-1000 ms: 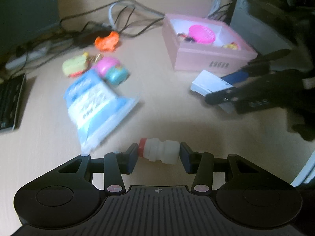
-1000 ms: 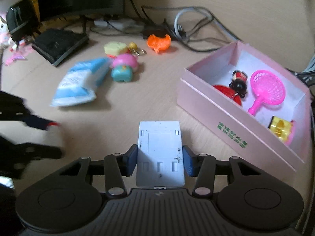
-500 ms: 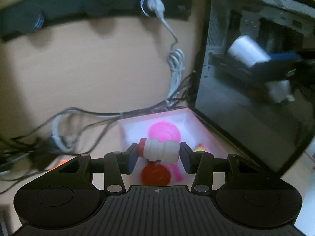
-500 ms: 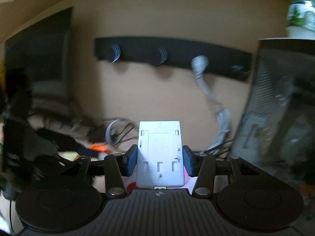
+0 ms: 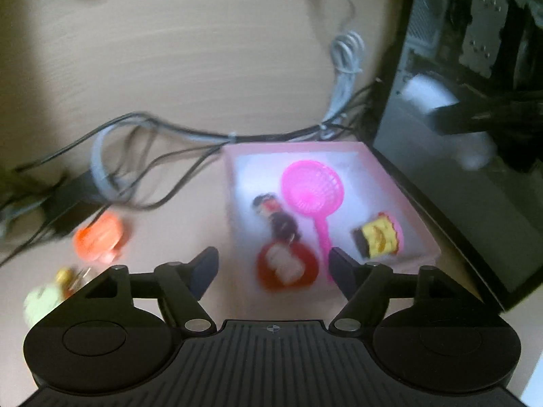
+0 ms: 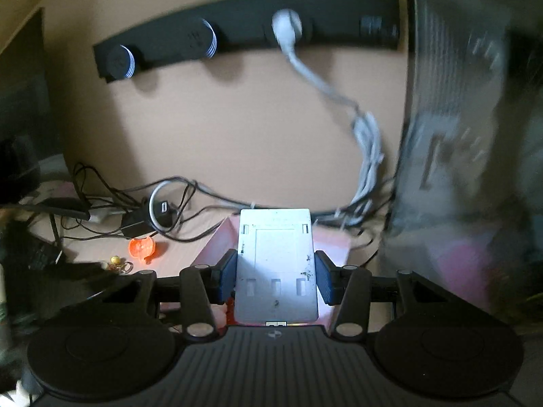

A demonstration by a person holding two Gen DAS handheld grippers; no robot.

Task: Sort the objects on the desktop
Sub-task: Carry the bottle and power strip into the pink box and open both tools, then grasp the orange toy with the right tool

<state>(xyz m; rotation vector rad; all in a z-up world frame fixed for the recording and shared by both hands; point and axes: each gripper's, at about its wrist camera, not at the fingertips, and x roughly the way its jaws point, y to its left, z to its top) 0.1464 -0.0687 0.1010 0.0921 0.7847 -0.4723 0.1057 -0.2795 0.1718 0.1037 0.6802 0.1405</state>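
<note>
- Pink cardboard box sits on the wooden desk, just beside a dark computer case.
- The left gripper hangs over the near end of the box; its jaws have just been opening and now stand wide, with nothing pressed between them.
- A small white bottle, blurred, lies below the gap, on a red disc inside the box.
- Also in the box: a pink toy strainer, a small dark figure and a yellow toy.
- An orange toy lies on the desk left of the box, near tangled cables.
- The right gripper clamps a flat white plate by its side edges, above the box.
</note>
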